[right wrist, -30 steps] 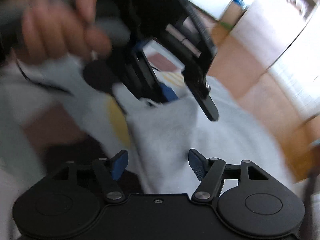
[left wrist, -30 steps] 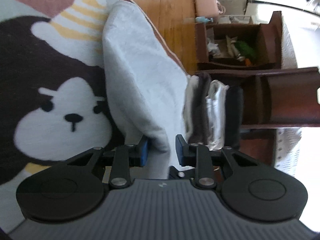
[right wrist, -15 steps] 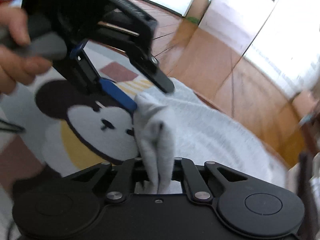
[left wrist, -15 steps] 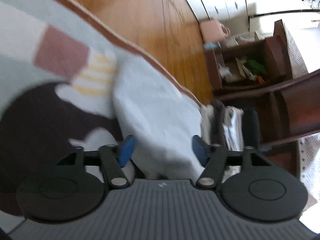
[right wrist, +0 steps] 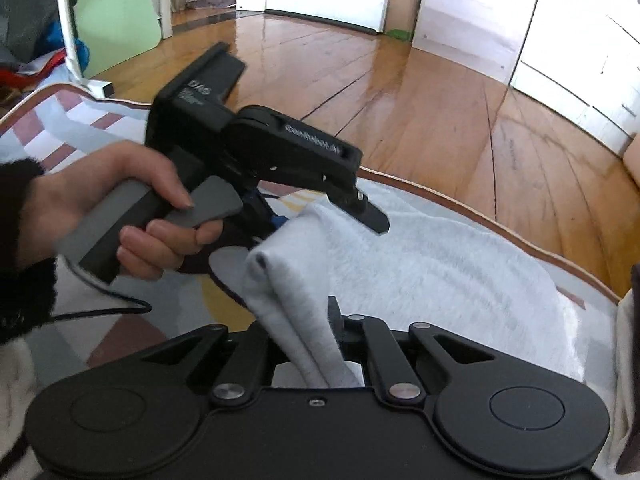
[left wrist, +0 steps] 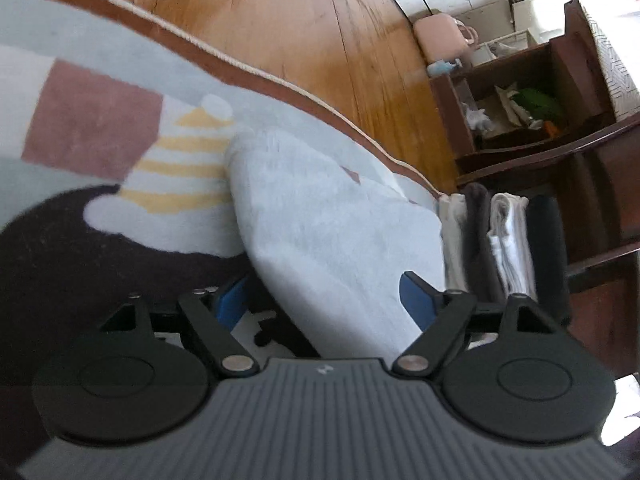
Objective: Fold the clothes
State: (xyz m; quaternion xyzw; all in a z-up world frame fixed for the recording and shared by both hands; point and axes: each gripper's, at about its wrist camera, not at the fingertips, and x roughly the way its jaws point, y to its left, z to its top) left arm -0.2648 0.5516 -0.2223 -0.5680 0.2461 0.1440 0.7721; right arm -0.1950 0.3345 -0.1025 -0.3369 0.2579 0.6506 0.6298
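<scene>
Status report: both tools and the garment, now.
Right tool shut on grey garment, a corner pinched. Left tool opening, garment between the pads, not gripped. Stack of folded clothes close beside the garment.

Pale grey garment [left wrist: 332, 216] on cartoon-patterned rug [left wrist: 92, 128].

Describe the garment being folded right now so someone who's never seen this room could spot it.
Find the cartoon-animal rug on the wooden floor. The pale grey fleecy garment lies along its brown edge, one corner pinched in the right tongs. The neighbouring folded clothes are stacked; it is not.
</scene>
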